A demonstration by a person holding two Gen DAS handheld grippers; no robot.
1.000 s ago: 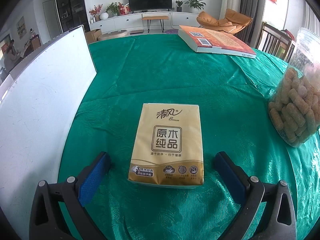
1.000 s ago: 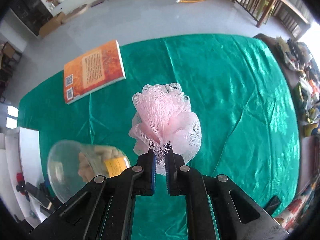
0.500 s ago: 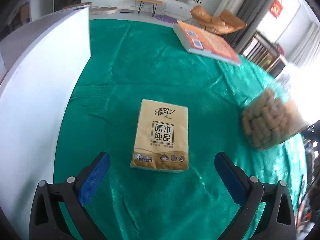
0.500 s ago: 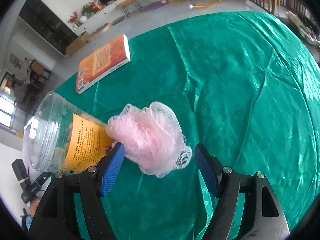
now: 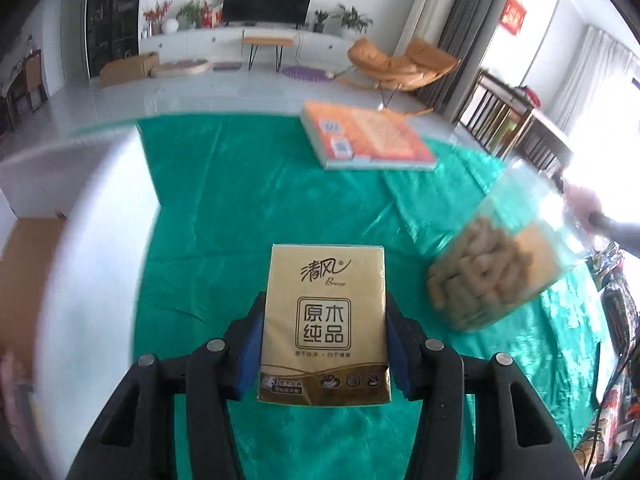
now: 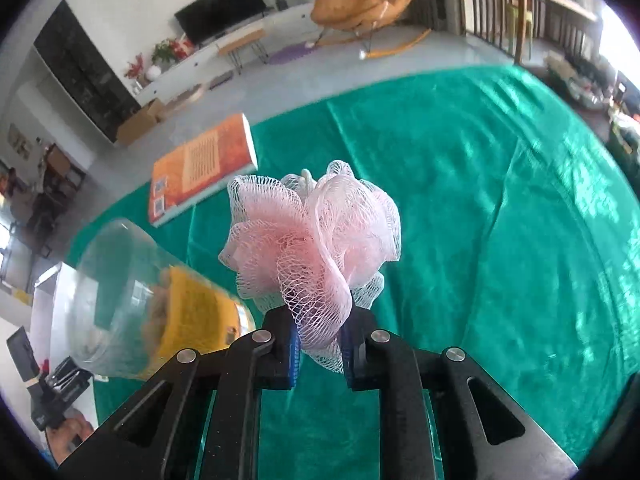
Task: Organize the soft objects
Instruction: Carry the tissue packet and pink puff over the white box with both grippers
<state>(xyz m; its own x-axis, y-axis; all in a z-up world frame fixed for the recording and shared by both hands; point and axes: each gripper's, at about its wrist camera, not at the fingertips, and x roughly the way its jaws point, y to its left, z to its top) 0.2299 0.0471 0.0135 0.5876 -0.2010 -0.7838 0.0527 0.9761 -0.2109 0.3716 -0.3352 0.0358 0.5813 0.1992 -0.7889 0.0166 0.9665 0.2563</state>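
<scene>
A gold tissue pack [image 5: 325, 320] with Chinese print is clamped between the blue pads of my left gripper [image 5: 325, 344] and is held above the green tablecloth [image 5: 248, 208]. A pink mesh bath pouf [image 6: 312, 236] is clamped at its lower end by my right gripper [image 6: 320, 344] and is held above the green cloth [image 6: 500, 220]. Both grippers are shut on their objects.
A white bin wall [image 5: 80, 260] stands to the left. A clear jar of snacks [image 5: 504, 264] lies at the right; it also shows in the right wrist view [image 6: 152, 304]. An orange book [image 5: 364, 140] lies at the far side, also seen from the right wrist [image 6: 200, 168].
My left gripper has closed on the tissue pack and lifted it. My right gripper, open around the pouf half a second ago, has closed on it again and raised it.
</scene>
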